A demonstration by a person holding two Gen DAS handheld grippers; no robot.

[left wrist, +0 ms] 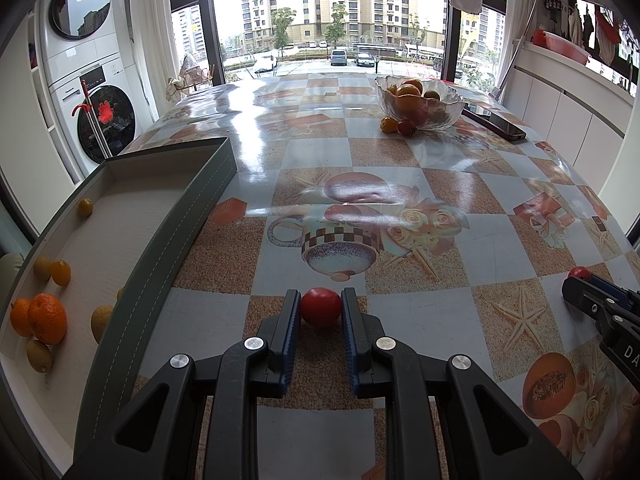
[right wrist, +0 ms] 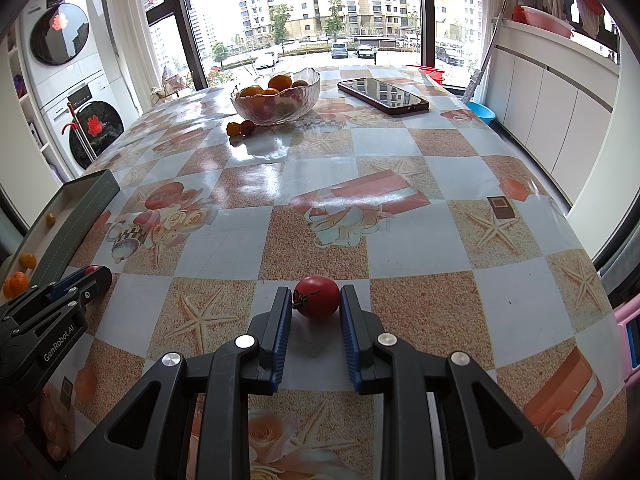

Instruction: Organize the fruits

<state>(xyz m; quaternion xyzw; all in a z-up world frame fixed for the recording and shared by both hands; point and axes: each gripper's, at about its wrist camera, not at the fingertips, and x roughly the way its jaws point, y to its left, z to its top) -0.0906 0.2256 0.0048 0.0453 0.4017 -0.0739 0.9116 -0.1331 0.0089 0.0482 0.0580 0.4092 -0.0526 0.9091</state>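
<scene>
Both grippers clamped: left gripper [left wrist: 321, 307] pinches a round red tomato [left wrist: 321, 306] near the table's [left wrist: 400, 160] front edge; right gripper [right wrist: 316, 304] grips a second tomato [right wrist: 318, 295], stem pointing left. No clear long axis on either. Left gripper's body reads "GenRobot.AI". Tray [left wrist: 168, 240] hugs the left edge.

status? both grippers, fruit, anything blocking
Left hand-held gripper shut on tomato. Right hand-held gripper shut on second tomato. Tray left, path clear.
</scene>
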